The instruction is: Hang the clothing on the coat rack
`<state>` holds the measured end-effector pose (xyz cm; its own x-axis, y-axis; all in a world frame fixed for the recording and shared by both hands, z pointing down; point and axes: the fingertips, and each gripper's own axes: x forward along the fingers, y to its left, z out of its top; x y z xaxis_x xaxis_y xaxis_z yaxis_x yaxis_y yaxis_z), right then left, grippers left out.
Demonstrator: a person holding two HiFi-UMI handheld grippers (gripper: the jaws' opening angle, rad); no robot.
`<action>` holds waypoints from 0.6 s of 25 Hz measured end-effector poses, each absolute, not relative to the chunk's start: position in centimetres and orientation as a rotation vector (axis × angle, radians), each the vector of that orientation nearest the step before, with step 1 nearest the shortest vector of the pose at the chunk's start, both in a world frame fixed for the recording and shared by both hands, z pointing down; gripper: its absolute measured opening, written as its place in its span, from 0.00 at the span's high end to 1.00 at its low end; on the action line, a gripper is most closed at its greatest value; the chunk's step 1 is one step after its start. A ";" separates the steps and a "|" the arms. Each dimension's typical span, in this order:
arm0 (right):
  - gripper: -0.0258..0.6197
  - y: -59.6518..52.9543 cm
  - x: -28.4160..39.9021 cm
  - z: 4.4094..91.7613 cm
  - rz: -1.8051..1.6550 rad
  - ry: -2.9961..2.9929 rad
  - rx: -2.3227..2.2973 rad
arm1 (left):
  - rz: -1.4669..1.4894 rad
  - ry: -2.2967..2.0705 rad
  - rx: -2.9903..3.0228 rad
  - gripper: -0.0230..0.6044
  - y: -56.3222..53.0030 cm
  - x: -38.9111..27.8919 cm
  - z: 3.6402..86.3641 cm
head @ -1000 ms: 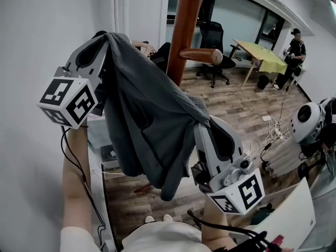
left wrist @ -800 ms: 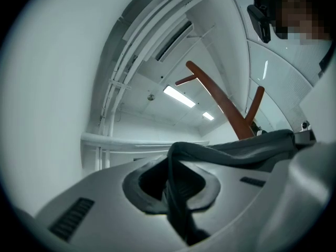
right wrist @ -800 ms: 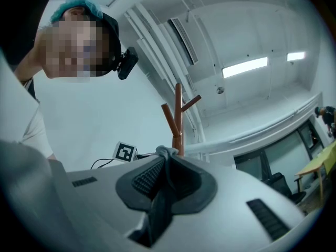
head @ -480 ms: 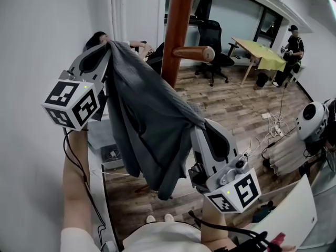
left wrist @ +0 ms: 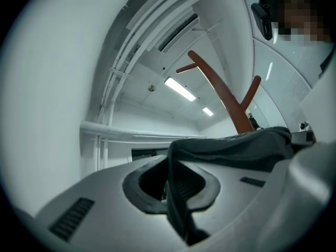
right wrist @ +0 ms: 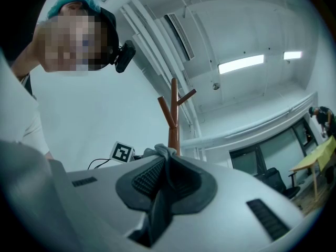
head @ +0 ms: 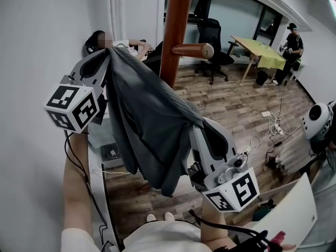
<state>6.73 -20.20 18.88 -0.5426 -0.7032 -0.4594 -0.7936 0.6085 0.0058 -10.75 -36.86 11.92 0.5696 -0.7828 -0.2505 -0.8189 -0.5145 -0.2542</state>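
While the dark grey garment (head: 147, 130) hangs spread just before the wooden coat rack (head: 175, 30) | left gripper (head: 106, 55): jaws pinch its top edge, left of the rack | right gripper (head: 202, 124): jaws pinch its other edge, below the rack's peg (head: 194, 50).

No legible text, no brands, no numbers, no signs
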 end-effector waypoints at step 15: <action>0.90 -20.4 6.8 19.5 0.371 2.444 -1.335 | 0.100 1.321 -2.496 0.92 -37.2 -10.1 14.1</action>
